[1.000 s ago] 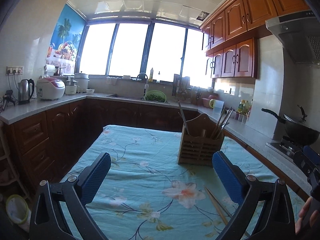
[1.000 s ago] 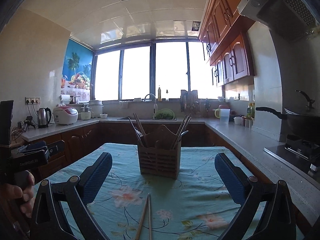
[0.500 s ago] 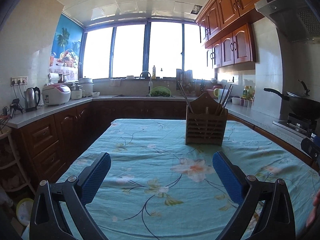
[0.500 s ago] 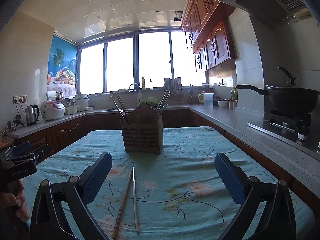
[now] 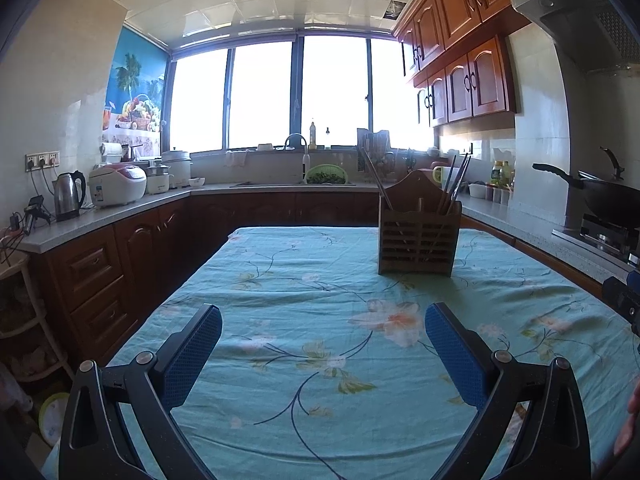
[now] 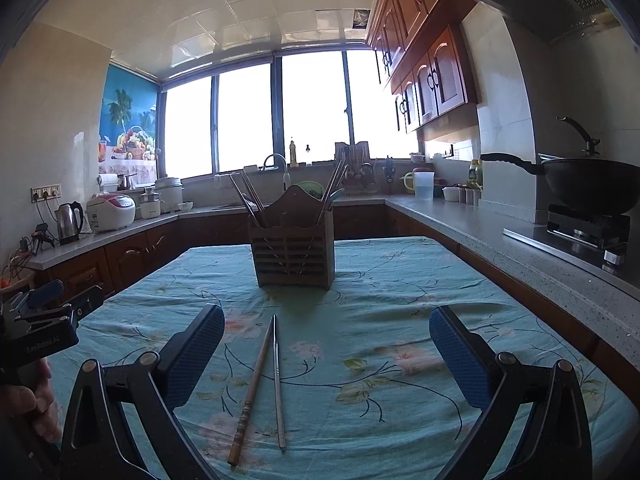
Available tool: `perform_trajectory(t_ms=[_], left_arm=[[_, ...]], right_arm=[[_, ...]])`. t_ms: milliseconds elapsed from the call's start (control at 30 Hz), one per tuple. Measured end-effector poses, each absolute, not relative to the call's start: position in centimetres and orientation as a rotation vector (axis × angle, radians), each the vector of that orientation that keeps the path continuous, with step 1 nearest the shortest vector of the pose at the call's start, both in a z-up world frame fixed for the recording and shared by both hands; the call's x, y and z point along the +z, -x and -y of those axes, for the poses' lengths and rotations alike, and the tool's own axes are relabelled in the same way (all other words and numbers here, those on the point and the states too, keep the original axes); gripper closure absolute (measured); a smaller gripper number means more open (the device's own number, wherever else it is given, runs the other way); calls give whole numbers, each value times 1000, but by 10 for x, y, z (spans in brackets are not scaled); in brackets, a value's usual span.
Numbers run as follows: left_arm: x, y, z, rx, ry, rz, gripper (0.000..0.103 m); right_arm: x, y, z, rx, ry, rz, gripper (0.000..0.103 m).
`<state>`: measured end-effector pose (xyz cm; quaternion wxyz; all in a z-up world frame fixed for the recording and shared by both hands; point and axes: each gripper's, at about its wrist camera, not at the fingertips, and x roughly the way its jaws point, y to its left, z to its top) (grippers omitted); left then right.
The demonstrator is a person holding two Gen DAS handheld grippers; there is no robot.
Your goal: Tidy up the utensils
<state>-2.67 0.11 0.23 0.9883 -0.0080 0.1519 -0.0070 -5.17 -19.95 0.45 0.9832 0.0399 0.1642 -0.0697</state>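
A wooden slatted utensil holder [image 6: 294, 252] stands on the floral teal tablecloth [image 6: 380, 312], with chopsticks and a spoon sticking out of it. It also shows in the left wrist view [image 5: 416, 236]. A wooden chopstick [image 6: 252, 388] and a metal chopstick [image 6: 277, 380] lie side by side on the cloth between the holder and my right gripper [image 6: 326, 344]. The right gripper is open and empty, low over the near cloth. My left gripper [image 5: 323, 344] is open and empty, left of the holder and well short of it.
Kitchen counters run around the table: kettle [image 5: 70, 196] and rice cooker [image 5: 117, 184] on the left, sink [image 5: 296, 148] at the back, wok [image 6: 592, 184] on the stove at the right. The left gripper body [image 6: 40, 320] shows at the right wrist view's left edge.
Both grippers have dropped lower and pulled back toward the near side of the table. The two loose chopsticks now lie fully in the right wrist view. Both jaws stayed open.
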Motion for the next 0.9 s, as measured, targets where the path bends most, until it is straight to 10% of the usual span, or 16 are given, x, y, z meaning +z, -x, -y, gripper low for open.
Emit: perform_trajectory(t_ms=[900], left_arm=[[-3, 28, 2, -8, -5, -309, 1]], right_arm=[[-3, 52, 204, -138, -99, -342, 0]])
